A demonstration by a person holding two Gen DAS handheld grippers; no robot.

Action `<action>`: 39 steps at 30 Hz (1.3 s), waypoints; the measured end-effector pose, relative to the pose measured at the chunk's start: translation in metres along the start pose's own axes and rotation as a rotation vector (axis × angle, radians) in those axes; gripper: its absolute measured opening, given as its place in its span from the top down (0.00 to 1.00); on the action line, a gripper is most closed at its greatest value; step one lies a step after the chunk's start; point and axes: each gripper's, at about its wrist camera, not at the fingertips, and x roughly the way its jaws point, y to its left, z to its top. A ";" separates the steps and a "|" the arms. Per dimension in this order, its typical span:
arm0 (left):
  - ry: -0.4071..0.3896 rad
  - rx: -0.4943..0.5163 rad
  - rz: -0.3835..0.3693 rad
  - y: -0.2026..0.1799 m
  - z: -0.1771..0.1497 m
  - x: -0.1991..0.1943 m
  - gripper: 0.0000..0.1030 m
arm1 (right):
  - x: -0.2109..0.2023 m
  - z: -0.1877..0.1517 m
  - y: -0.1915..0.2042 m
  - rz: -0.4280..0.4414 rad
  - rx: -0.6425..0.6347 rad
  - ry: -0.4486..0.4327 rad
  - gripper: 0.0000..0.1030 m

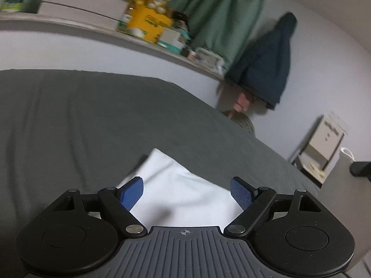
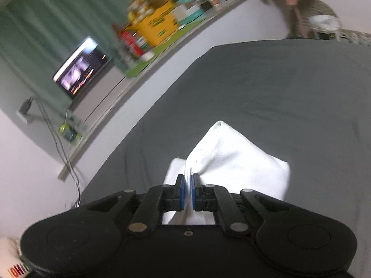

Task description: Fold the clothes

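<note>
White cotton garment (image 2: 234, 162), folded to a compact bundle, lying on dark grey bed sheet (image 2: 266, 88). Right tongs (image 2: 188, 191): blue pads together, clamped on a raised fold of the white garment; cloth pulled up into a peak above the pads. Left tongs (image 1: 186, 193): blue pads wide apart, gripping nothing, held over the near edge of the garment (image 1: 180, 185), which shows between the pads. Whether the pads touch the cloth: cannot tell. Sheet (image 1: 92, 115) lightly creased around the bundle.

Beyond the bed: pale wall ledge (image 1: 69, 23) carrying a yellow cardboard box (image 1: 148, 23) and assorted blurred packages. Lit flat screen (image 2: 81, 67) seen in right wrist view, cables hanging below. Green pleated curtain (image 1: 220, 7) behind the ledge. Dark blue hooded jacket (image 1: 266, 62) hanging on the far wall. Beige carton (image 1: 324, 139) further right against the wall.
</note>
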 end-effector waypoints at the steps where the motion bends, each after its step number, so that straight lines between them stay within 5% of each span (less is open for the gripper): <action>1: -0.010 -0.015 0.010 0.003 0.001 0.000 0.17 | 0.010 0.003 0.010 0.002 -0.017 0.013 0.94; 14: -0.248 -0.252 0.091 0.051 0.010 -0.012 0.17 | 0.131 0.002 0.080 -0.017 -0.129 0.159 0.94; 27: -0.254 -0.385 0.114 0.073 0.010 0.012 0.17 | 0.231 -0.014 0.072 -0.112 -0.102 0.284 0.93; 31: -0.248 -0.428 0.125 0.079 0.009 0.018 0.17 | 0.224 -0.014 0.055 -0.015 0.019 0.257 0.76; 33: -0.255 -0.451 0.122 0.082 0.009 0.017 0.17 | 0.209 -0.012 0.053 0.082 0.046 0.222 0.44; 35: -0.267 -0.473 0.114 0.087 0.006 0.011 0.17 | 0.182 -0.010 0.061 0.112 -0.021 0.154 0.32; 39: -0.308 -0.517 0.099 0.098 0.009 0.001 0.17 | 0.136 -0.017 0.075 0.027 -0.267 0.075 0.25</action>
